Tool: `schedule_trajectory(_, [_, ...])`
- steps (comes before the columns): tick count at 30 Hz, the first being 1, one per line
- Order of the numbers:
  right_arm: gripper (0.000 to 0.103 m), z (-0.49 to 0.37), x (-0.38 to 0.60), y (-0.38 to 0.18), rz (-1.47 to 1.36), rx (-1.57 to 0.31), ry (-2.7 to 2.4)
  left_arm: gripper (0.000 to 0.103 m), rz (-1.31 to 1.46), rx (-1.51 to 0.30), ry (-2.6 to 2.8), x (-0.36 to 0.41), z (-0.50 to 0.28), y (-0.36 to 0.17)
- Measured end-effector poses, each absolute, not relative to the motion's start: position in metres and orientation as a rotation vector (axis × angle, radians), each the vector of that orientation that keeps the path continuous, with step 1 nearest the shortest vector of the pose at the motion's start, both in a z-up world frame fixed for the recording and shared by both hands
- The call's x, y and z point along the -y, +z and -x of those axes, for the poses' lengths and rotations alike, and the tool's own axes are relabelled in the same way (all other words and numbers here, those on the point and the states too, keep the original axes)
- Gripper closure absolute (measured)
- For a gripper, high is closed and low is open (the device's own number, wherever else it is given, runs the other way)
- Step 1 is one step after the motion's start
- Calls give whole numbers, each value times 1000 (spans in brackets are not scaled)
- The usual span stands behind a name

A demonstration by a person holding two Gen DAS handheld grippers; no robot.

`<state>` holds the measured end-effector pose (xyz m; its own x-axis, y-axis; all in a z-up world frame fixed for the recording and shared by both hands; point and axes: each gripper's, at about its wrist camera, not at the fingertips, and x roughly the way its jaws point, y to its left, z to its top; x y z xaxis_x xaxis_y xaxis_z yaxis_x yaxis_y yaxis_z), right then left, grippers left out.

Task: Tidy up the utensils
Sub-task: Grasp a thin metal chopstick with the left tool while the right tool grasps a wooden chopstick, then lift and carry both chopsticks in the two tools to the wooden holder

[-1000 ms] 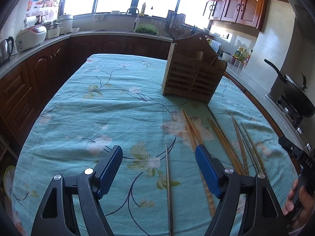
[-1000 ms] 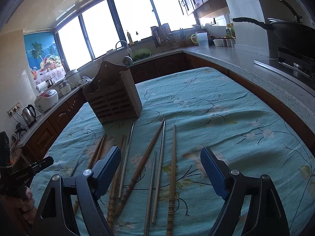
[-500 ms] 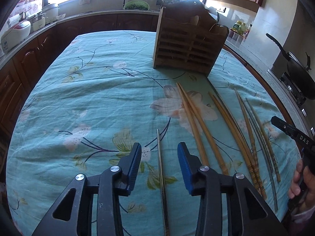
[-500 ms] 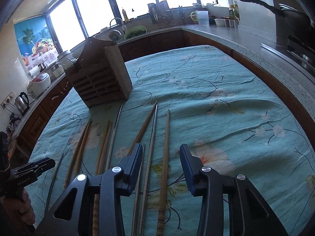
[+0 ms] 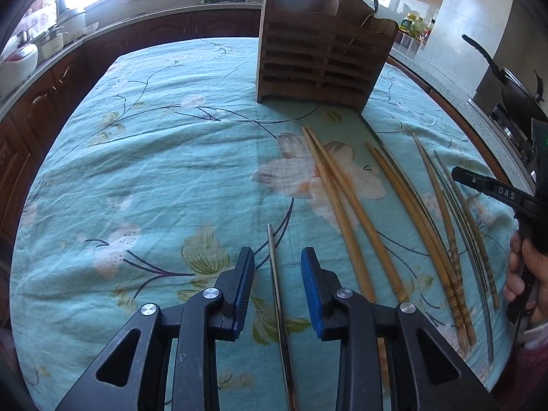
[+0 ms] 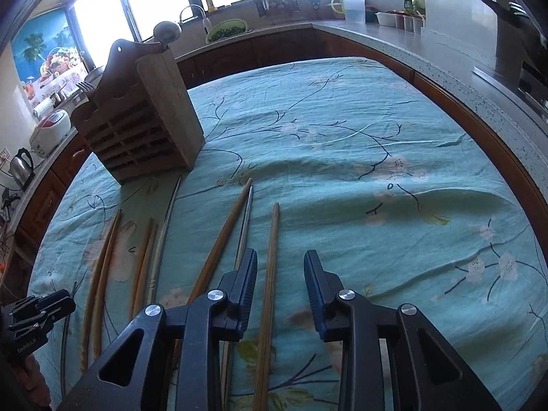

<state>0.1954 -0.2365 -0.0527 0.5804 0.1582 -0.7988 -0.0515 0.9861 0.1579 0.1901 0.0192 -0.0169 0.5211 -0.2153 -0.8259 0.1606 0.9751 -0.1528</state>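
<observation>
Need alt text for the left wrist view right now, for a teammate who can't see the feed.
The left gripper, jaws just closing but not yet touching, straddles a metal chopstick lying on a teal floral tablecloth. To its right lie several wooden chopsticks, with a slatted wooden utensil holder standing beyond them.

My right gripper (image 5: 498, 190), seen from my left wrist camera, carries white letters "DAS" on its black arm; my left gripper (image 6: 37, 322), seen from the right wrist camera, bears small white lettering, roughly "GenRobot.AI"
</observation>
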Motion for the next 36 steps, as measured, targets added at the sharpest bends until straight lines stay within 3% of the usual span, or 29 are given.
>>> schedule_trajectory(6, [77, -222, 221, -60, 0, -967, 97, 93, -5, -1001, -199, -12, -193, -18])
schedule_trajectory(9, [87, -226, 214, -62, 57, -961, 82, 99, -23, -991, -204, -9, -193, -19])
schedule_trajectory(11, [97, -225, 210, -62, 80, -953, 83, 99, -38, -981, -204, -6, -192, -20])
schedule_trajectory(21, [98, -194, 216, -31, -69, -885, 176, 101, 113, -954, -267, -28, -185, -6])
schedule_trajectory(36, [98, -138, 216, 64, -170, -668, 270, 101, 267, -726, -354, -74, -141, 79])
